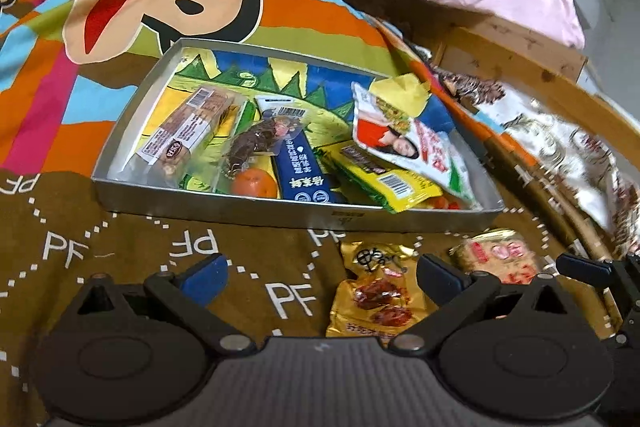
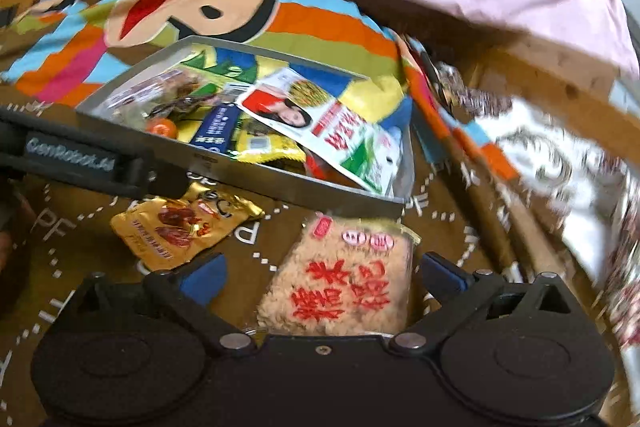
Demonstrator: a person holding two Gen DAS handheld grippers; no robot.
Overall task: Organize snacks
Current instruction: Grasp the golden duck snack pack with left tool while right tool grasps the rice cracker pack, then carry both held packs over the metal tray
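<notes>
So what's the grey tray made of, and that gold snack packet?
The tray looks like thin metal, maybe tin: dull grey walls with crisp folded edges. The gold packet looks like shiny foil-plastic film: it glints, crinkles, and has a crimped end.

- Left gripper (image 1: pixel 322 273): two black fingers with blue pads (image 1: pixel 206 277), matte black linkage arms, silver rivets at the pivots.
- Two round black discs sit either side of a ribbed grey centre plate.
- Right gripper (image 2: pixel 322 273): same build, blue pads (image 2: pixel 208 275), silver rivets, a small screw on a plain black centre plate.
- Seen from the right, the left gripper's black side carries pale lettering, too blurred to read surely.
</notes>
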